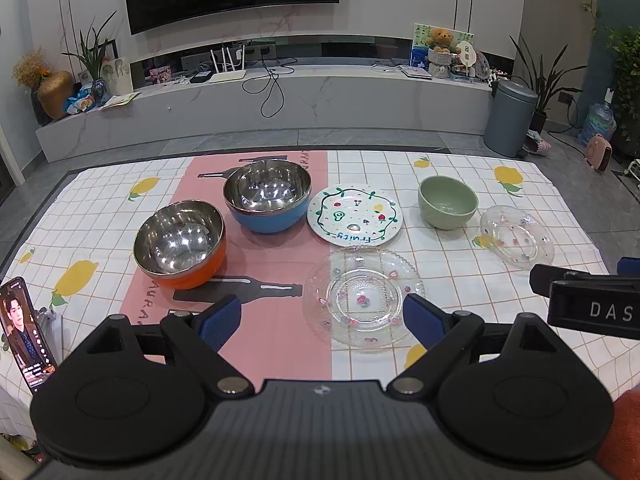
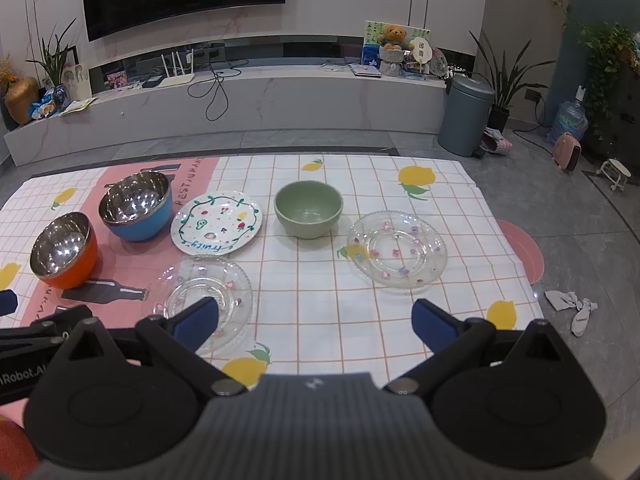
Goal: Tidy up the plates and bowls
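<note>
Landmark: the white fruit plate (image 1: 354,215), painted with little fruits and a blue scribble, sitting mid-desk

Desk (image 1: 460,320): lemon-check cloth with a pink strip running under the left part

Blue bowl (image 1: 267,197): just left of the fruit plate, steel inside, upright, nearly touching it

Orange bowl (image 1: 180,243): further left and nearer to the camera than the fruit plate, also steel-lined, upright, close to the blue one

Green bowl (image 2: 308,209): right of the fruit plate with a gap between, upright, empty

Near glass plate (image 1: 363,296): directly in front of the fruit plate, rims look about touching, can't say for sure

Far glass plate (image 2: 397,255): well right of the fruit plate, just past the green bowl

Left tongs (image 1: 322,316): spread wide, nothing in them, hovering over the near glass plate

Right tongs (image 2: 316,318): spread wide too, empty, over bare cloth between the two glass plates

Phone (image 1: 26,332): propped up far left of the fruit plate, screen lit
</note>
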Tool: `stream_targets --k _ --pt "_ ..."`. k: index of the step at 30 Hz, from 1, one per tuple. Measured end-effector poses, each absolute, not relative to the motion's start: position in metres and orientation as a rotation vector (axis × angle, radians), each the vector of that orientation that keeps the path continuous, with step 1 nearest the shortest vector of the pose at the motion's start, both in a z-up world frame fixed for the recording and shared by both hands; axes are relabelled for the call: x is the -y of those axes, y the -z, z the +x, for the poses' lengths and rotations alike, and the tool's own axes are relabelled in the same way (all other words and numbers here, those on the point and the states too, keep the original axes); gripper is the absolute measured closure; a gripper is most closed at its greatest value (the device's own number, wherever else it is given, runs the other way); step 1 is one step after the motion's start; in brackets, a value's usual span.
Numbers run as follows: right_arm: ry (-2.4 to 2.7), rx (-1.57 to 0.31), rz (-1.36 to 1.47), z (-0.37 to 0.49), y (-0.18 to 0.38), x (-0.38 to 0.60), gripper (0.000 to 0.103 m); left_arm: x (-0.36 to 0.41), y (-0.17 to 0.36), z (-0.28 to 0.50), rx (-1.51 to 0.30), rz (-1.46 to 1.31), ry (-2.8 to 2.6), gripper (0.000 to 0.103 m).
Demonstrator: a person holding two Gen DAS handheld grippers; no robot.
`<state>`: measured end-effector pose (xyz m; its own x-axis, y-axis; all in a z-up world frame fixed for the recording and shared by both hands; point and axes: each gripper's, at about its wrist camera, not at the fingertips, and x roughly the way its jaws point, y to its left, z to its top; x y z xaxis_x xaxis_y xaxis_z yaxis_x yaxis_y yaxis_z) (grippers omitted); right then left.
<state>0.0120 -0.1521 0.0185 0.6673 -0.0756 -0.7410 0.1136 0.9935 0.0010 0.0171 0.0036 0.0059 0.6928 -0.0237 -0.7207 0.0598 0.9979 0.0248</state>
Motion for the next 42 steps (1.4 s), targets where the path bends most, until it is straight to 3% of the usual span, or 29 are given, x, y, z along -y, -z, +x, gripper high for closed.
stream_targets --k 11,20,22,23,26,28,30,35,42 --pt "0.035 -0.817 0.097 0.015 -0.009 0.155 0.002 -0.007 0.003 0.022 -0.787 0.065 0.077 0.000" --pt "-0.154 -0.722 0.160 0.037 0.014 0.159 0.004 -0.031 0.029 0.055 -0.739 -0.032 0.134 0.033" --pt "-0.187 -0.734 0.167 0.047 0.024 0.158 0.026 -0.035 0.038 0.064 -0.720 -0.028 0.147 0.041" --pt "-0.200 -0.742 0.169 0.053 0.029 0.156 0.030 -0.037 0.043 0.068 -0.710 -0.016 0.154 0.045" --pt "-0.215 -0.768 0.170 0.072 0.047 0.151 0.037 -0.042 0.059 0.081 -0.695 -0.026 0.202 0.046" --pt "-0.232 -0.788 0.176 0.085 0.060 0.149 0.050 -0.046 0.071 0.091 -0.718 -0.044 0.213 0.051" --pt "-0.236 -0.823 0.185 0.099 0.074 0.146 0.052 -0.049 0.085 0.101 -0.739 -0.041 0.230 0.063" --pt "-0.226 -0.875 0.203 0.120 0.105 0.143 0.066 -0.065 0.121 0.119 -0.817 -0.155 0.259 0.073" --pt "-0.223 -0.945 0.280 0.137 0.132 0.150 0.075 -0.069 0.144 0.126 -0.872 -0.210 0.244 0.074"
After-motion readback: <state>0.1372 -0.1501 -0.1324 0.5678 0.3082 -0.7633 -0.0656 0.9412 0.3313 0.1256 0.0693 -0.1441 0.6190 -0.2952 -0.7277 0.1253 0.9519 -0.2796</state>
